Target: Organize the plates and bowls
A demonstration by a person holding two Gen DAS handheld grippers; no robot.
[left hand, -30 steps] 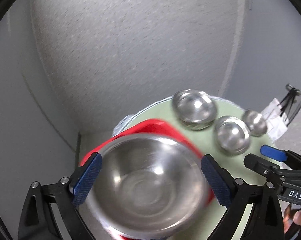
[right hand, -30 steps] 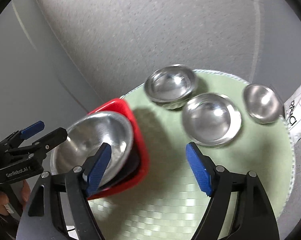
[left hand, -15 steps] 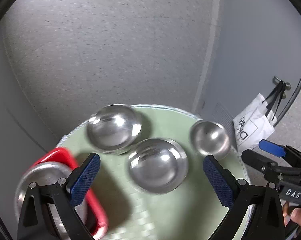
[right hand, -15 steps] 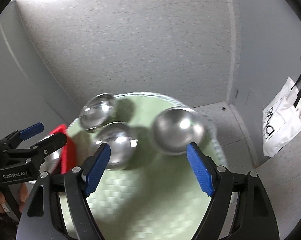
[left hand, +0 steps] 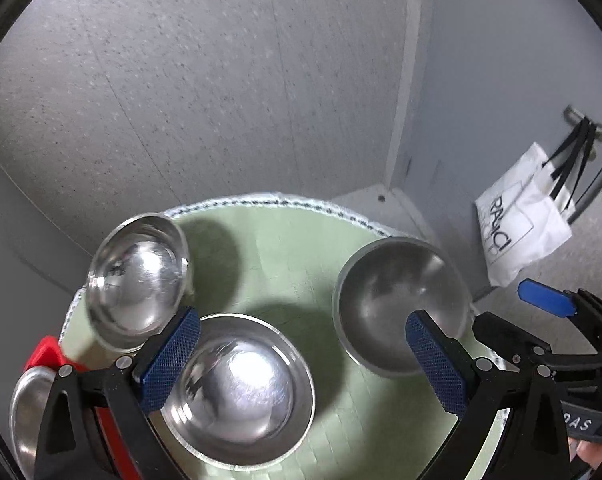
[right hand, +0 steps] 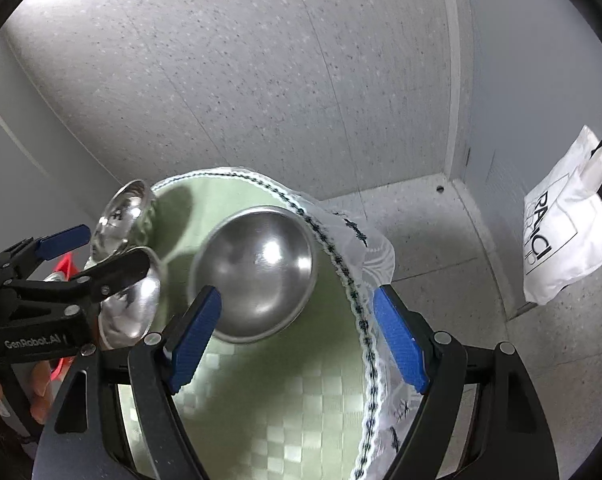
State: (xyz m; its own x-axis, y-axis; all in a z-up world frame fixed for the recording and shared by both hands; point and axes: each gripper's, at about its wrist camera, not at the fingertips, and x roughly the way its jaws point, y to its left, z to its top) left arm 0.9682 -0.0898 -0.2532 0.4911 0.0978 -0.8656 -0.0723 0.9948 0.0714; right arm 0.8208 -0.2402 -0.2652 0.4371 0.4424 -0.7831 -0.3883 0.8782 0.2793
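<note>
Three steel bowls stand on a round table with a pale green cloth (left hand: 301,248). One bowl (left hand: 139,280) is at the back left, a wider one (left hand: 237,392) is in front of it, and a small one (left hand: 401,304) sits near the right edge. My left gripper (left hand: 301,360) is open above the wide bowl, which lies low between its blue pads and partly under the left one. My right gripper (right hand: 297,336) is open with the small bowl (right hand: 257,272) just ahead of its fingers. Its left pad overlaps the bowl's near rim. Each gripper shows at the side of the other's view.
A red tray (left hand: 45,356) with a large steel bowl (left hand: 29,412) in it stands at the table's left edge. The cloth's trimmed edge (right hand: 361,312) hangs off the right side above the floor. A white bag (right hand: 569,236) hangs on the wall at the right.
Both grippers have swung to the right and a little lower. The left one left the large bowl in the red tray. The right one now faces the small bowl.
</note>
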